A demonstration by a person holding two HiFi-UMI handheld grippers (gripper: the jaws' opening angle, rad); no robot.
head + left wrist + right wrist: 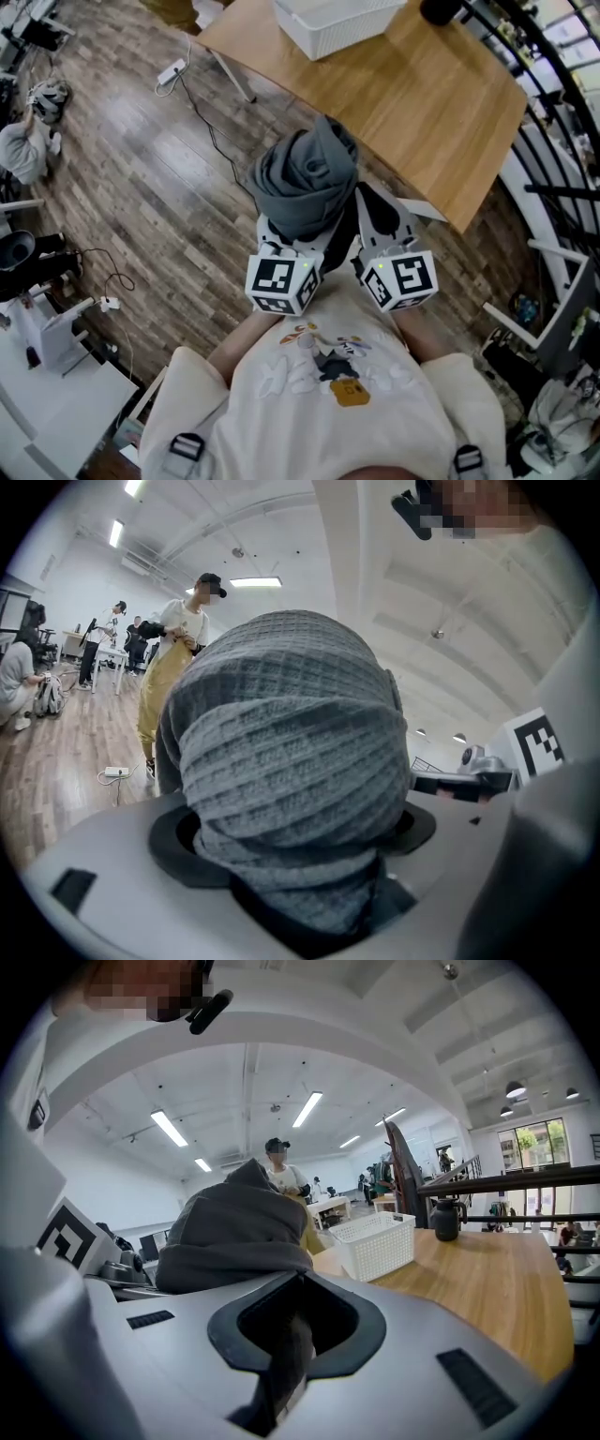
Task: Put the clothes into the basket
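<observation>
The rolled grey waffle-knit garment (305, 183) is up in the air in front of the person, gripped by the left gripper (286, 248), whose jaws are spread wide around the bundle. The right gripper (380, 220) touches the roll's side with its jaws drawn together. The white slotted plastic basket (337, 23) sits well apart on the light wooden table (422, 103).
</observation>
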